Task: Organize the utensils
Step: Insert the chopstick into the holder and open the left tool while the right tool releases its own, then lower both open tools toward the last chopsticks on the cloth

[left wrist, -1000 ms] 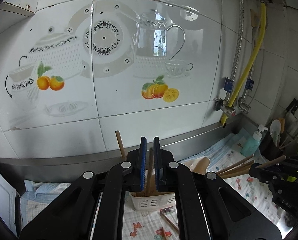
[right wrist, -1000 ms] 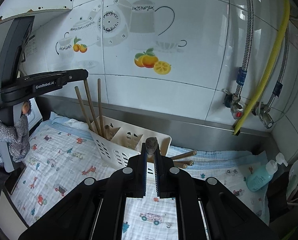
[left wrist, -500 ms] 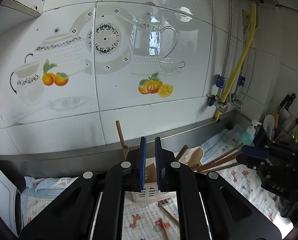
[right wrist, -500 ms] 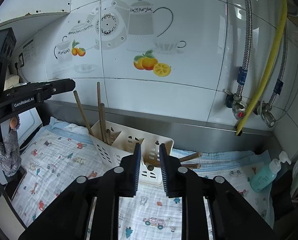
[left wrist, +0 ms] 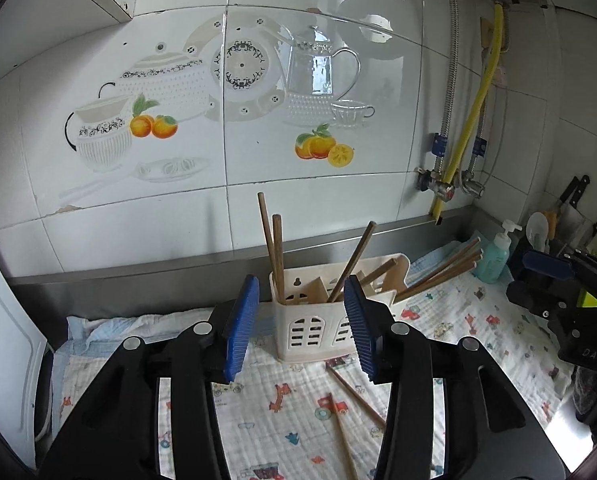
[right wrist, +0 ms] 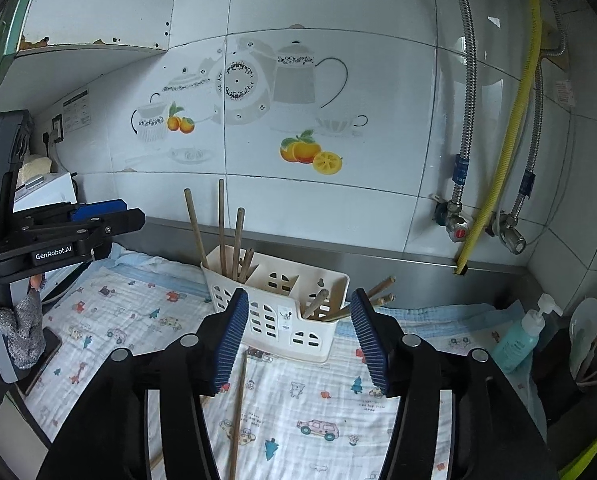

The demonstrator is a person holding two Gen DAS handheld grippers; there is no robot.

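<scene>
A white slotted utensil caddy (left wrist: 318,322) (right wrist: 286,320) stands on the patterned cloth by the wall. Several wooden chopsticks (left wrist: 276,256) (right wrist: 222,232) stand in its compartments, and some lean out of its right end (left wrist: 442,272) (right wrist: 378,288). Loose chopsticks (left wrist: 354,392) (right wrist: 238,408) lie on the cloth in front of it. My left gripper (left wrist: 300,328) is just short of the caddy, its jaws opening with nothing between the blue pads. My right gripper (right wrist: 298,340) faces the caddy's front, jaws also opening and empty. Each gripper shows in the other's view, the left gripper (right wrist: 98,216) and the right gripper (left wrist: 558,280).
A teal soap bottle (right wrist: 518,340) (left wrist: 496,254) stands at the right, with knives (left wrist: 578,196) and a utensil holder behind it. Steel pipes and a yellow hose (right wrist: 510,140) run down the tiled wall. A phone (right wrist: 44,356) lies at the cloth's left edge.
Both grippers were shut on wooden chopsticks over the caddy. Both have let go, opened and pulled back, and the sticks now stand in the caddy.
</scene>
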